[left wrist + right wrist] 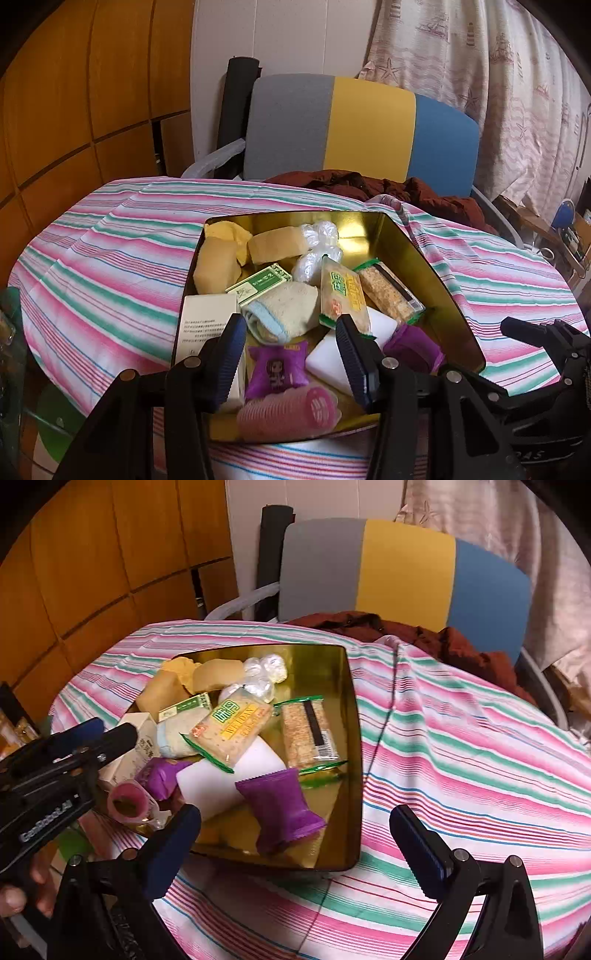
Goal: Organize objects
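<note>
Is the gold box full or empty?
Mostly full. The gold box holds snack packets, sponges and a pink roller, with some bare floor showing.

Left gripper (291, 332) at lower centre of frame, jaws apart, nothing between the blue pads; it hangs over the near end of a gold tin (424, 236) on a striped cloth (110, 258). Below it: purple packet (277, 369), pink roller (288, 410), white block (328, 358). Cracker pack (341, 291) at centre. Right gripper (535, 332) at the right edge; its jaw state is not visible.
</note>
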Demonstrator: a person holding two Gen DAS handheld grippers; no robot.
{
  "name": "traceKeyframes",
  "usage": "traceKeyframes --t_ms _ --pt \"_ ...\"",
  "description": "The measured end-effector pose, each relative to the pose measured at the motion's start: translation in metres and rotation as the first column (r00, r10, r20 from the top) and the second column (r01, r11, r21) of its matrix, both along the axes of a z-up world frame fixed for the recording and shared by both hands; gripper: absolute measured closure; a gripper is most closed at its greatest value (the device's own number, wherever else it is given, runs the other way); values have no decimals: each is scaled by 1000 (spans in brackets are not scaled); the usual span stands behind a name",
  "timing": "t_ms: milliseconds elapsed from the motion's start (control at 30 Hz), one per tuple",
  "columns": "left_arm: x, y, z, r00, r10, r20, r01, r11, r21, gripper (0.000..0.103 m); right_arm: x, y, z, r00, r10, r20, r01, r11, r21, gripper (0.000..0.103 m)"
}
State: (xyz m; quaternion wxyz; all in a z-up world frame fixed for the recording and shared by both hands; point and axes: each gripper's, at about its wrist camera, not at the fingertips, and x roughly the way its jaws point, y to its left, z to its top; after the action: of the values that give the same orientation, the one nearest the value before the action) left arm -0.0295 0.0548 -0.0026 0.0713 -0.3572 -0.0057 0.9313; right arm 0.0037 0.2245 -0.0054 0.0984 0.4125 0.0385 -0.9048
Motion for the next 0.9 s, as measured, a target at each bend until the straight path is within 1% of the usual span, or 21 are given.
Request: traceKeyframes --t_ms 33,67,133,267,333,400,467,567,700,833,900 --pt "2 -1 0 1000 7 0 -7 1000 -5 50 1 0 0 1000 -11 -6 11 1000 11 0" --pt "4 -1 1 1000 12 1 -12 1000 -4 45 2 0 0 1000 -27 -11 27 999 21 0" --pt "8 -2 2 1000 24 -6 -24 1000 -5 39 3 1 0 999 -47 -17 48 998 30 0" --pt "14 -1 9 999 21 -34 -22 1000 -12 38 2 5 3 994 -101 -41 103 994 43 0" --pt "17 -2 12 999 23 -45 -23 1000 -1 37 2 9 4 990 -129 -53 131 990 43 0" --pt "20 -4 13 998 34 -52 -34 999 5 34 1 13 4 988 -145 -54 147 989 31 0" --pt "21 -6 14 997 52 -51 -52 999 15 26 1 16 4 988 -144 -49 145 989 24 0" --pt "23 -11 14 995 80 -51 -79 997 26 26 0 13 4 990 -129 -49 131 991 30 0" --pt "23 -15 16 990 128 -61 -128 992 15 26 0 8 1 989 -134 -58 136 990 47 0" --pt "25 -17 17 989 132 -73 -131 991 24 26 -2 9 3 988 -135 -71 138 990 40 0" --pt "25 -18 17 988 136 -73 -134 990 29 26 -3 11 7 986 -141 -83 143 990 18 0"
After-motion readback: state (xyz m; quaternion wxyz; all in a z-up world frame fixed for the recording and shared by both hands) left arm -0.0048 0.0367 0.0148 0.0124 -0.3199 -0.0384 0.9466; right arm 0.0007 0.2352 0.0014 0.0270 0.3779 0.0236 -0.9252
